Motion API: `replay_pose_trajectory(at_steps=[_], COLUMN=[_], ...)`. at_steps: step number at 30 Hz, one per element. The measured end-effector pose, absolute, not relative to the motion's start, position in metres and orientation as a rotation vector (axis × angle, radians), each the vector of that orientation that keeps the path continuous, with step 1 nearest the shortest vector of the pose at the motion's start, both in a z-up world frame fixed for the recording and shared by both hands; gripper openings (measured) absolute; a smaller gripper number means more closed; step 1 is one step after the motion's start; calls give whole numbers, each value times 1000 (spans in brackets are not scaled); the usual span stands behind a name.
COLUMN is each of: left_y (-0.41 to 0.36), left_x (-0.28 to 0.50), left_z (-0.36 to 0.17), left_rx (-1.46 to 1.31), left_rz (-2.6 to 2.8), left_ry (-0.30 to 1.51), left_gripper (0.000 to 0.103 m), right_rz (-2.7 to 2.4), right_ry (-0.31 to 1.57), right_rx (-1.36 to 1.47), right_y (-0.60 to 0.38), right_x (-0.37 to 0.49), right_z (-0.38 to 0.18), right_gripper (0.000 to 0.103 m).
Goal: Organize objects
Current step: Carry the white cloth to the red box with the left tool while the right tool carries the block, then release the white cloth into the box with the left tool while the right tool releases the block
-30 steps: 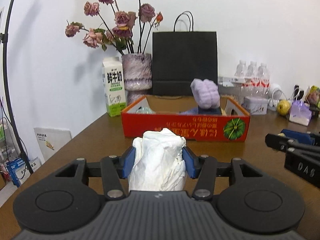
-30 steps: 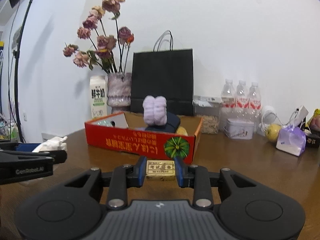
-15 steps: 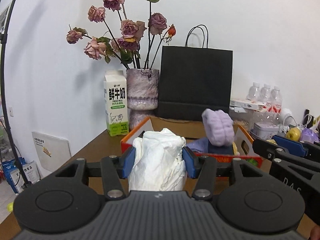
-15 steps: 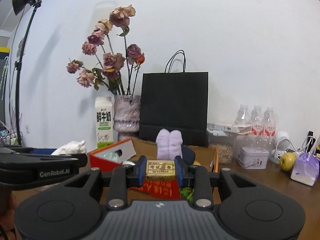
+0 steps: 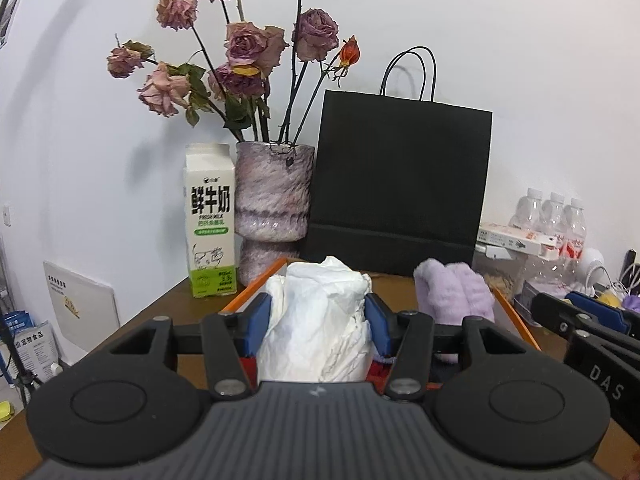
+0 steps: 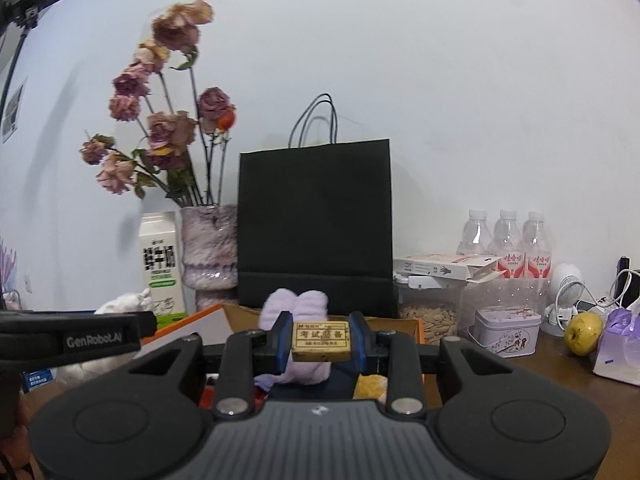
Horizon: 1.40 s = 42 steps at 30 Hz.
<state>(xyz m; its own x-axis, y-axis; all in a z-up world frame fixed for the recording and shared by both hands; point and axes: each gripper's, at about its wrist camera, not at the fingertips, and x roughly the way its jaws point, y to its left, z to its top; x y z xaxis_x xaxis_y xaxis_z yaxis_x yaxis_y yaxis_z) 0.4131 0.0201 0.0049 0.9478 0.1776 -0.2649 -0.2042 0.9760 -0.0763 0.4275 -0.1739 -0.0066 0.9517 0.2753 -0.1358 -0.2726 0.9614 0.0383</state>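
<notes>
Both hand-held grippers moved fwd vs 1 s ago: red box then sat well ahead on the table, now it's right under the fingers in both views.

Left wrist view: left hand-held gripper [image 5: 318, 322] clamped on white crumpled paper wad [image 5: 316, 320], blue pads pressing both sides. Wad sits over near-left part of the red box [image 5: 256, 288], orange rim visible just beside it. Purple plush [image 5: 452, 292] already inside box, to the right. Milk carton [image 5: 210, 220], vase [image 5: 274, 208], black bag [image 5: 400, 184] behind. Right unit's fingers visible at far right edge.

Right wrist view: right hand-held gripper [image 6: 321, 340] closed narrow on small tan eraser [image 6: 321, 340], held level above box interior, plush directly behind it, something yellow below right. Table [image 6: 540, 376] to the right carries tin, bottles, pear.

Step, my read: carry phase done, both at drop-off. Next needs lowering into free box space clear of plush, then opening jaws; keep the 2 units from bumping.
</notes>
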Motion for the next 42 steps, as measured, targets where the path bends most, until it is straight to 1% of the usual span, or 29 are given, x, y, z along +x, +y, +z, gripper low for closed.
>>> replay_pose_trajectory(at_steps=[13,24,32,42], left_y=[17,28,30,33], left_x=[478,523,539,544], left_z=[2,-6,-12,-16], left_rx=[-73,-57,-45,-47], left_rz=[180,170,157,152], left_ry=[249,280,297,315], left_gripper=[52,52,52,53], right_rz=[262,272,268,265], right_ry=[140,183,238,264], right_rx=[16,8,24,22], right_y=[-181,-178,-179,-180], right_x=[499,550,570,574], right_z=[-5,-13,-19,-23], right_gripper=[29,29,29,29])
